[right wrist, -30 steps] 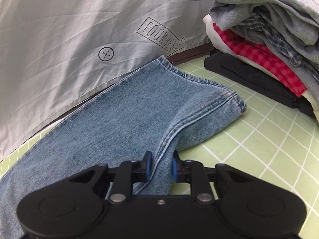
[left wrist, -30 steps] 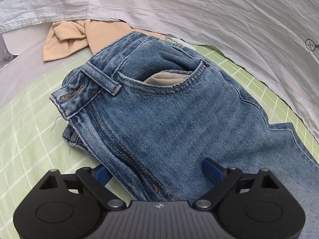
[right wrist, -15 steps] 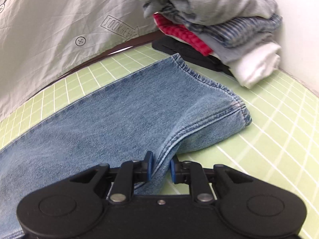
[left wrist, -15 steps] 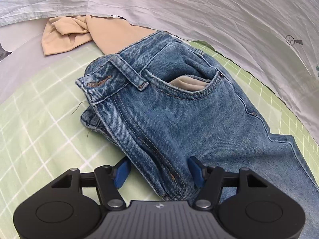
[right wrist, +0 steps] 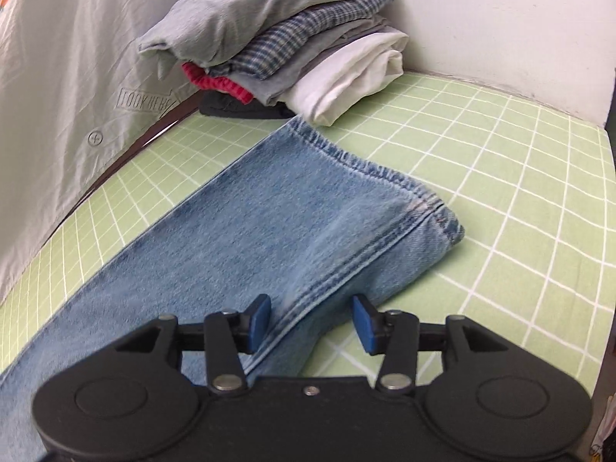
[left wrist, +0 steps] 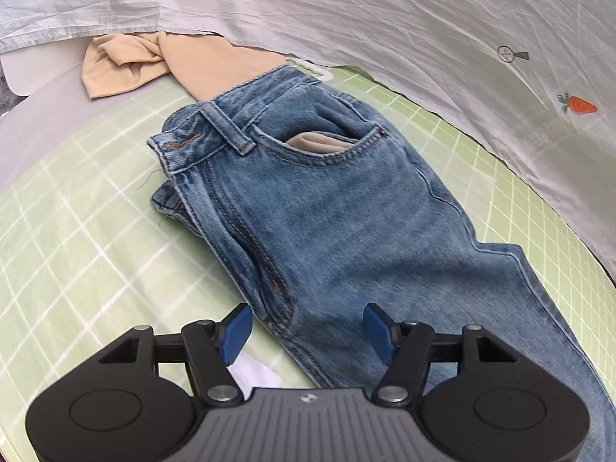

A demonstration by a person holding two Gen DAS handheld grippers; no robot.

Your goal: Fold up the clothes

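green checked mat [right wrist: 500, 177] — grey printed sheet [left wrist: 385, 30] | white wall [right wrist: 500, 19]

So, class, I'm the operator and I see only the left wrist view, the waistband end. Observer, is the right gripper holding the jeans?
Observer: No. The right gripper is open, its jaws straddling the leg seam of the jeans.
Operator: Where is the hem?
Observer: The hem lies flat on the green checked sheet.
Operator: Anything beyond it?
Observer: A stack of folded clothes sits just past the hem, by the wall.
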